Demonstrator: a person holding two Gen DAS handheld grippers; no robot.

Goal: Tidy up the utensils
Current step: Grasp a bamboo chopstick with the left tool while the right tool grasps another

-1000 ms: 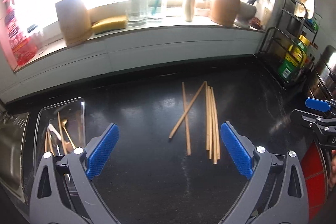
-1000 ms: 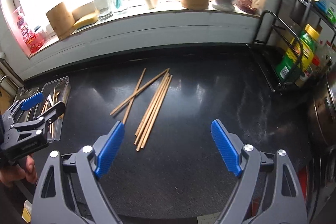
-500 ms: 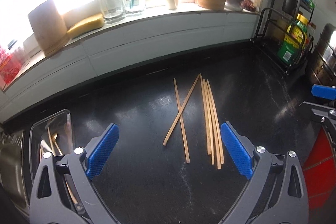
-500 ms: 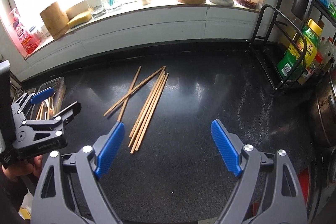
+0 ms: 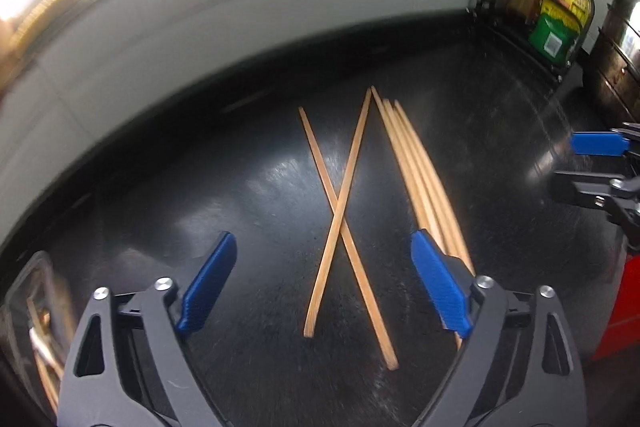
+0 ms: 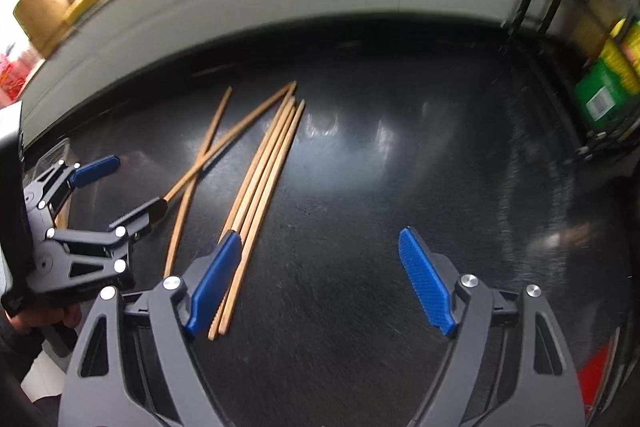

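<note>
Now both grippers sit much nearer the chopsticks than a second ago, so a pick-up looks close. At 8 o'clock in the left view, a clear tray [image 5: 24, 291] with utensils shows at the table [image 5: 200, 187] edge; the right view barely catches it. The left gripper [image 5: 324, 287] is apart and closing, nothing pressed; the crossed pair [image 5: 340, 211] lies on the table between its jaws. The bundle [image 5: 420, 179] lies at 1 o'clock, its near end hidden behind the right jaw. The right gripper [image 6: 320, 279] is apart too, narrowing a little, over bare table; the bundle passes under its left jaw. Only the right view shows the left gripper whole, at 9 o'clock, and the hand [image 6: 44, 315] holding it.
</note>
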